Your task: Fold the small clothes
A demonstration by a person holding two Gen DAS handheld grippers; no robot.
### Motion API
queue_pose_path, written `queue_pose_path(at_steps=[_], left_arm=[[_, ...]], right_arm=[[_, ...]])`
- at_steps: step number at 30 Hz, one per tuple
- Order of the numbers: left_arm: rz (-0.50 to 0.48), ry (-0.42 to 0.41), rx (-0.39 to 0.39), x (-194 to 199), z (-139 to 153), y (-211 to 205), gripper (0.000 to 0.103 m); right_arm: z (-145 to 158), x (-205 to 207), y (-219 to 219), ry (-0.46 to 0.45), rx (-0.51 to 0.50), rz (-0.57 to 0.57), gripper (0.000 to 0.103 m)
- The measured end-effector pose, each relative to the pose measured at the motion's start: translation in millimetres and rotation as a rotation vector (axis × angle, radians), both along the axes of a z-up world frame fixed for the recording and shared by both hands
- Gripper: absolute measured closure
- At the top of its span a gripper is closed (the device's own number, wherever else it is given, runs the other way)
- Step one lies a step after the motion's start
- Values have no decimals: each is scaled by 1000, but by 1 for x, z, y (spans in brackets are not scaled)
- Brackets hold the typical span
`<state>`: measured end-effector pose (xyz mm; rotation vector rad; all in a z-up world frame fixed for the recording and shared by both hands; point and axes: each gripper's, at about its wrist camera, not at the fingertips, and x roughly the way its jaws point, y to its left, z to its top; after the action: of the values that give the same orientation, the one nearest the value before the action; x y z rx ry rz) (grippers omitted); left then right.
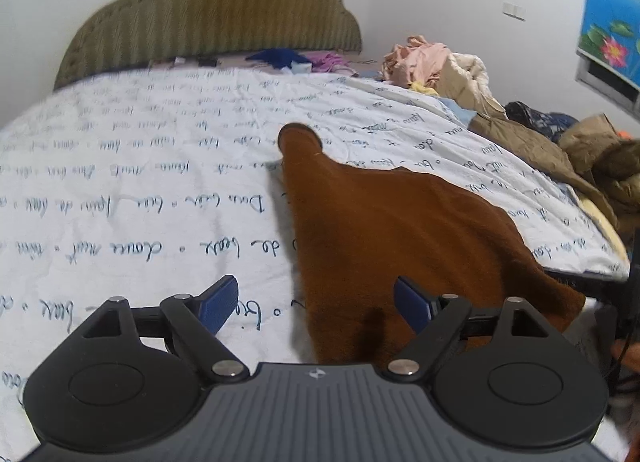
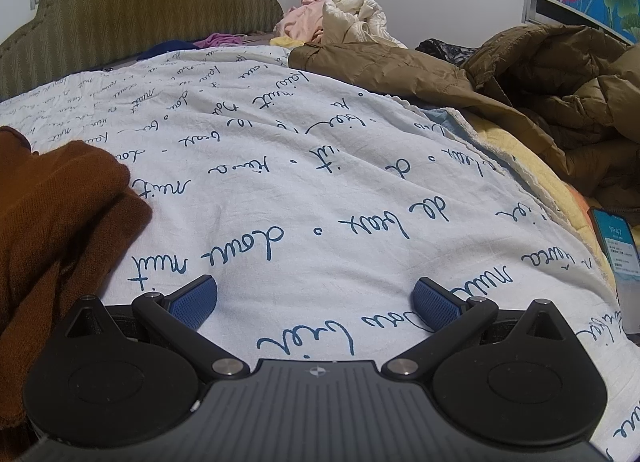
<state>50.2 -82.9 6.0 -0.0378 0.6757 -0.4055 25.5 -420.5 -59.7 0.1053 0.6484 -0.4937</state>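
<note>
Blue pads [image 1: 218,304] of the left gripper [image 1: 316,302] sit nearest the lens, spread wide apart and holding nothing, with the brown knit garment [image 1: 384,230] lying between and just beyond them on the quilt [image 1: 140,190]. That garment stretches away from the left gripper toward the headboard [image 1: 216,10], its long axis running roughly along the gripper's line of sight and narrowing to a cuff or neck opening [image 1: 298,136] at the far end; whether this is a sleeve or a collar is hard to tell. Its near edge passes under the gripper body and is cut off from view. In the right wrist view the right gripper [image 2: 316,302] is likewise open and empty over bare quilt, and the garment [image 2: 60,214] lies bunched off to its left, apart from its fingers. Judging by this, the left gripper is the nearer one and could close on the cloth with little travel, while the right would need to shift leftward first. A phone [image 2: 616,246] rests at the quilt's right edge beside a pile of coats [image 2: 540,82].
</note>
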Motion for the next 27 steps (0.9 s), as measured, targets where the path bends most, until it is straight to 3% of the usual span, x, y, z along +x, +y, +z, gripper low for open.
queue_pose_path(at_steps=[4, 8, 13, 15, 21, 25, 27], left_arm=[[-10, 68, -43, 13, -5, 2, 18], [-26, 79, -52, 24, -5, 3, 18], [-45, 201, -158, 57, -9, 14, 18], [-47, 260, -211, 72, -13, 17, 18], [-86, 359, -286, 96, -29, 15, 18], [-150, 400, -335, 94, -39, 14, 18], [-170, 407, -367, 97, -40, 12, 18]], right_arm=[[0, 4, -2, 7, 4, 10, 0], [7, -3, -4, -24, 22, 29, 0], [37, -43, -15, -263, 156, 117, 0], [45, -50, -25, -311, 271, 172, 0], [37, -26, -25, -125, 669, 375, 0], [25, -13, -6, -89, 829, 449, 0], [21, -1, 1, -85, 863, 456, 0]])
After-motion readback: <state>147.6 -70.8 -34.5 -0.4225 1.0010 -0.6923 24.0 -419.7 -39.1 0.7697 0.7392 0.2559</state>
